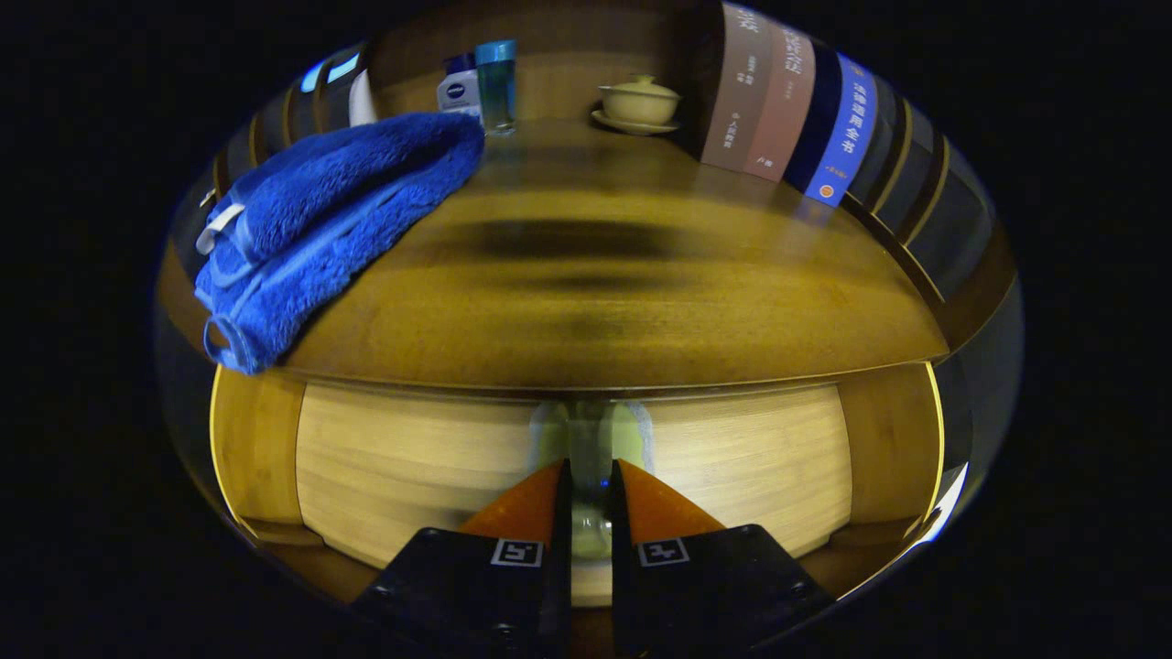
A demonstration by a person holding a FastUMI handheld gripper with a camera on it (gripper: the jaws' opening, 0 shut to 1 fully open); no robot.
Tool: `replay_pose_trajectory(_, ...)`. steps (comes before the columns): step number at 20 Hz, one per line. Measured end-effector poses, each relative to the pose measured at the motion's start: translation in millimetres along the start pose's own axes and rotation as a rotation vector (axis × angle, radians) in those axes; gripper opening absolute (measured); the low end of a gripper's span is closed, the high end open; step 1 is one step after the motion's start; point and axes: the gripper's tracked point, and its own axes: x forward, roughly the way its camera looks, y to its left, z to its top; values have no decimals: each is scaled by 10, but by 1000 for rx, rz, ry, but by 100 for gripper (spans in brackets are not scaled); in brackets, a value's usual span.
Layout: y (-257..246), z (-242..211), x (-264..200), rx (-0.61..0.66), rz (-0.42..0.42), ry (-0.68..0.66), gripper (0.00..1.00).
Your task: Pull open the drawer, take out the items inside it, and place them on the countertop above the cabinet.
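The hand-held two-finger gripper (591, 476) sat nearly closed, its fingers (526, 508) drawn in on either side of a pale, translucent knob (591, 437) at the centre of the light bamboo drawer front (412, 458). Both fingers appeared to press on the knob, though the blur at the tips left the contact hard to confirm. The drawer looked shut, set flush between the darker wooden side panels of the cabinet (256, 439).

Directly beyond the fingers, at 12 o'clock, the polished brown wooden countertop (604, 311) spread above the drawer. At about 10 o'clock on it lay a folded, fluffy blue towel (330, 220), one end overhanging the front edge. Behind the towel, toward 11 o'clock, stood a clear blue-capped bottle (495, 84) beside a white tube with a dark blue label (459, 90). Near 12 o'clock at the back rested a cream lidded ceramic bowl on a saucer (638, 102). A row of upright books (787, 110) leaned at 1 o'clock.
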Motion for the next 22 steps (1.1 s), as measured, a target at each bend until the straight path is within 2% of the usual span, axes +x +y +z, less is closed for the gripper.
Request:
replay_pose_trajectory(6,-20,-138,-161,31,9,33,23)
replay_pose_trajectory(11,132,-87,-584,74,94,15,23)
replay_pose_trajectory(17,142,179,-1214,65,132,-33,23)
replay_pose_trajectory(22,31,713,-1373,89,105,-63,23)
